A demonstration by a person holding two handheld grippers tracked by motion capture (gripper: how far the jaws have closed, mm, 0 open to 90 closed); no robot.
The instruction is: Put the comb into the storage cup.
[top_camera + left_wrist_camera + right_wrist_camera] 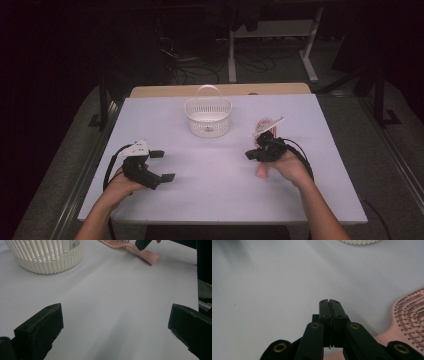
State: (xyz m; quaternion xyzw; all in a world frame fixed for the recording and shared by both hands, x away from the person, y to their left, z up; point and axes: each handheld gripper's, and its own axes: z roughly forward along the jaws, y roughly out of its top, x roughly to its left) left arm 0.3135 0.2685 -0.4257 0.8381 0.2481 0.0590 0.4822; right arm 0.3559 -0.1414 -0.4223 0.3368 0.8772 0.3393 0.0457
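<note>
One pink hairbrush [262,150] on the table [210,195]: light, stiff plastic, I judge; handle is my hold. Right gripper [329,302] fingers pressed together, empty; left gripper [161,165] fingers spread.

The hairbrush [263,131] lies on the table [210,200] directly under the right gripper [252,155], its head beyond the gripper. The basket [208,117] stands ahead, left of the right gripper and right of the left gripper [162,165].

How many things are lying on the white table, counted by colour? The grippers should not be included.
White: 1, the basket
Pink: 1, the hairbrush
Total: 2
</note>
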